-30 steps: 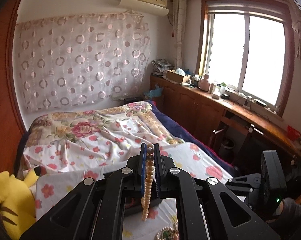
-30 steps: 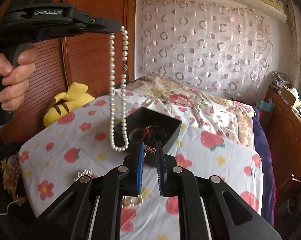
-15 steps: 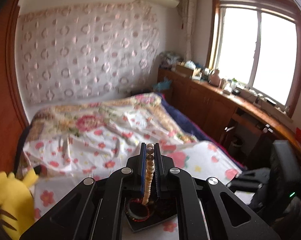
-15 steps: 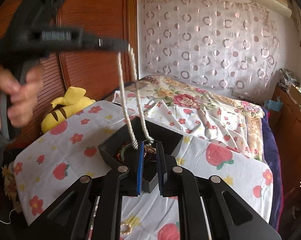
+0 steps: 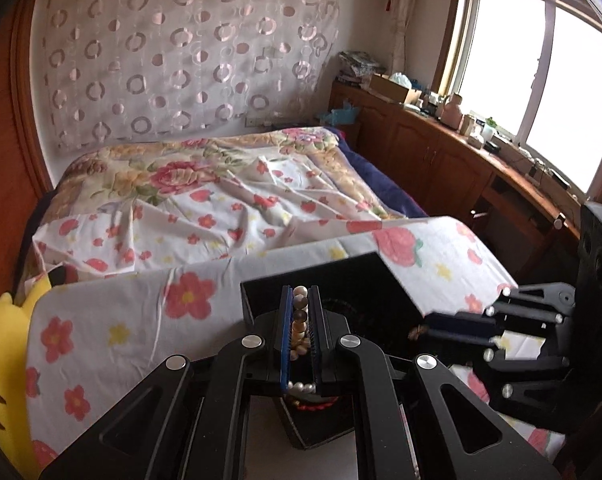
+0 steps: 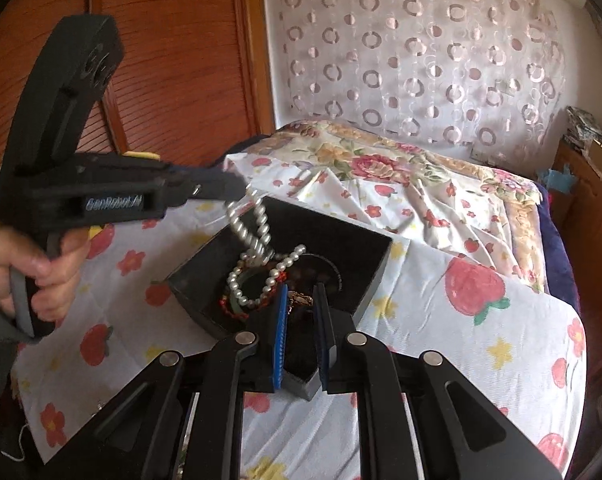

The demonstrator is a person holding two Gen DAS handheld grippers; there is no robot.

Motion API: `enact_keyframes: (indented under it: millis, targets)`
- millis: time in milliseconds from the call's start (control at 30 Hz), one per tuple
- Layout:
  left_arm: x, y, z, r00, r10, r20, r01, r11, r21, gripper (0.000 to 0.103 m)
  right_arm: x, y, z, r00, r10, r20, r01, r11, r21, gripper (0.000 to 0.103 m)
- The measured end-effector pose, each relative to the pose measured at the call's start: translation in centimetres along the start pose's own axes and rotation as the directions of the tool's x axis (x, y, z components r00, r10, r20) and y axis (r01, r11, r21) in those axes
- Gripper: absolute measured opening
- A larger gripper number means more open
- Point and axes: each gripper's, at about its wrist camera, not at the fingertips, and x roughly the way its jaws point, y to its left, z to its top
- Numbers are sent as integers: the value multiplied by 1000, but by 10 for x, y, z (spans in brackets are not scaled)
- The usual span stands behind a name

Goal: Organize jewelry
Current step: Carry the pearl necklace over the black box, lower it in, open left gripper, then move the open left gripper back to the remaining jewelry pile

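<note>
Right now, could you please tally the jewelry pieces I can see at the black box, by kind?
Pearl necklace: 1, held by the left gripper
Red bead bracelet: 1
Green bangle: 1
Small gold piece: 1, in the right gripper
Total: 4, at the black box

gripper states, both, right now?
Left gripper: shut on the pearl necklace, lower end already in the black box.
Right gripper: jaws narrowly apart around a small gold piece; cannot tell if gripped.
</note>
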Motion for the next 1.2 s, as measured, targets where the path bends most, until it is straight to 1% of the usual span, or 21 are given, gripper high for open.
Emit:
enact_keyframes:
  millis: [33,100,167,200,300,333,367,433,500,567,733,767,833,1100,1200]
  targets:
    - [-1,0,-2,1000,-1,4,1,1000,0,7,1,-1,1,1000,-5,-1,5,1000,8,16]
    - [-2,1,-6,1000,7,12,-7,1000,0,14,0,-4,2,1000,-11,1,11,1000,10,16]
    - [-4,0,-10,1000,21,17,-21,1000,1,24,-2,-4,2,1000,-17,3,17,1000,11,18]
    - [-6,0,-13,1000,22,18,-22,1000,-4,26,-4,-6,3,1000,-21,5,21,1000,15,20]
    - [-15,3,-22,999,17,29,-17,1000,-23,33,-14,-7,0,999,-30,18,29,999,29,20]
    - [-20,2,-24,999,16,35,-15,1000,-27,40,-17,-7,-1,999,-30,21,30,999,33,20]
    - [-27,2,-31,999,14,48,-12,999,-33,44,-22,-5,-5,999,-29,24,28,999,40,20]
    - [-38,-1,-38,998,15,61,-13,999,-37,48,-29,-1,-13,999,-29,24,28,999,43,20]
    - [-53,-2,-53,996,43,84,-40,999,-36,52,-37,7,-24,999,-27,16,27,999,37,20]
    - [-66,-3,-67,993,55,100,-50,998,-45,59,-42,14,-36,1000,-22,5,22,999,35,20]
    - [-91,-1,-101,992,62,109,-54,996,-70,67,-49,36,-65,999,-4,-43,5,1000,7,20]
    - [-97,-1,-109,991,70,110,-62,995,-73,69,-49,40,-71,999,0,-51,0,1000,2,20]
    - [-104,-2,-119,990,81,113,-73,994,-75,71,-49,47,-79,998,11,-65,-11,1000,0,20]
    - [-114,-4,-159,994,72,88,-63,993,-104,72,-39,64,-101,992,19,-121,-19,1000,-2,20]
    - [-117,-5,-171,995,67,76,-58,992,-115,72,-36,63,-104,991,3,-137,-3,1000,-1,20]
